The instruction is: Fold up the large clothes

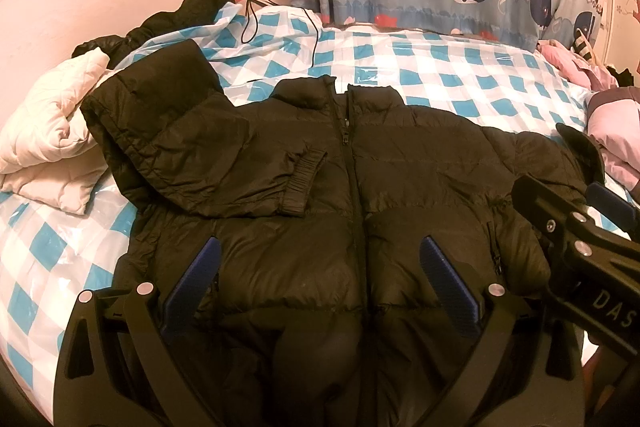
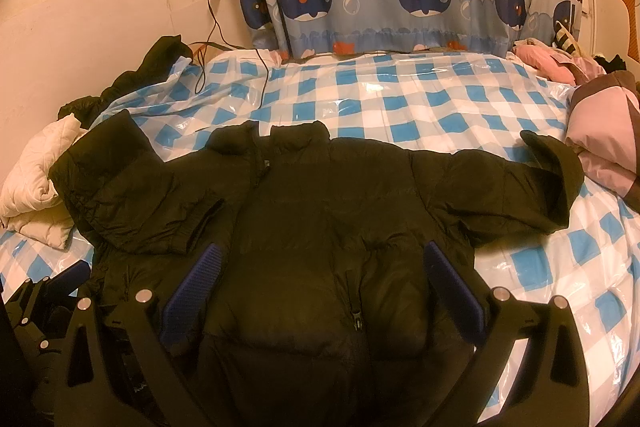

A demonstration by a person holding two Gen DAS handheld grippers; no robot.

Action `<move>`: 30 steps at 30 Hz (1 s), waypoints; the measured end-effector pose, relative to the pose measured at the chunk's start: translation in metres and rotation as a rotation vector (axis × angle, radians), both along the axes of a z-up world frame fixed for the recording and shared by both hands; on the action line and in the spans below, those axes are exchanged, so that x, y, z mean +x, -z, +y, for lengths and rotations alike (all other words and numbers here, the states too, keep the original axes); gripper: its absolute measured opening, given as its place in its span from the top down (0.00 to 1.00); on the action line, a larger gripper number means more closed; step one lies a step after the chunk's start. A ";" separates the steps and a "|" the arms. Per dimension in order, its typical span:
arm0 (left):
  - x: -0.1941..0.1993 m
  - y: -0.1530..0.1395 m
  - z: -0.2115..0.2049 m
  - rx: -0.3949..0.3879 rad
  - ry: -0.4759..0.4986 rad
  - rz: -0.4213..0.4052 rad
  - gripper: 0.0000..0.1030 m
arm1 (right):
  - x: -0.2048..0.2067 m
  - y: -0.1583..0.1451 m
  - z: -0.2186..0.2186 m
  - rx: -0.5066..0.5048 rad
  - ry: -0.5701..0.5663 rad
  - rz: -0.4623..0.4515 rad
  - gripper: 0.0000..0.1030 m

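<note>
The left gripper has its two blue fingers spread wide apart, with nothing pinched between them. The right gripper is spread wide too, and its blue fingers pinch nothing. Both sit side by side, pointing forward.

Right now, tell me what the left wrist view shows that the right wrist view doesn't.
Only the left wrist view shows the right claw from the side, hiding the jacket's far sleeve end. Only the right wrist view shows that sleeve stretched out flat on the checkered sheet. Both show the black jacket, one sleeve folded over its chest, and open claws.
</note>
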State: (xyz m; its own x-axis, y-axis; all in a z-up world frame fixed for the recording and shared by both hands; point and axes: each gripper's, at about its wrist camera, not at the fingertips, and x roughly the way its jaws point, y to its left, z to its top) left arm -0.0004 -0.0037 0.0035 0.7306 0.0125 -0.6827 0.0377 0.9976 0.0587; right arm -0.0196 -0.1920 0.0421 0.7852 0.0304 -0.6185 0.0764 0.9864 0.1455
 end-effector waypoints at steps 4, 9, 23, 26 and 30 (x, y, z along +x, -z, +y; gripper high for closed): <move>0.000 0.000 0.000 0.001 0.000 0.001 0.07 | 0.000 0.000 0.000 0.000 0.001 0.000 0.05; 0.000 0.000 0.000 0.001 -0.001 0.000 0.07 | 0.000 0.000 0.000 0.000 0.000 0.001 0.05; 0.001 0.002 0.001 0.000 -0.004 0.003 0.07 | 0.001 -0.001 -0.001 -0.001 0.002 0.005 0.05; 0.000 0.002 0.000 0.000 -0.001 0.002 0.07 | 0.001 0.003 -0.002 -0.007 0.012 0.016 0.05; 0.001 0.004 0.002 -0.001 -0.002 0.004 0.07 | 0.001 0.014 -0.009 -0.022 0.039 0.037 0.05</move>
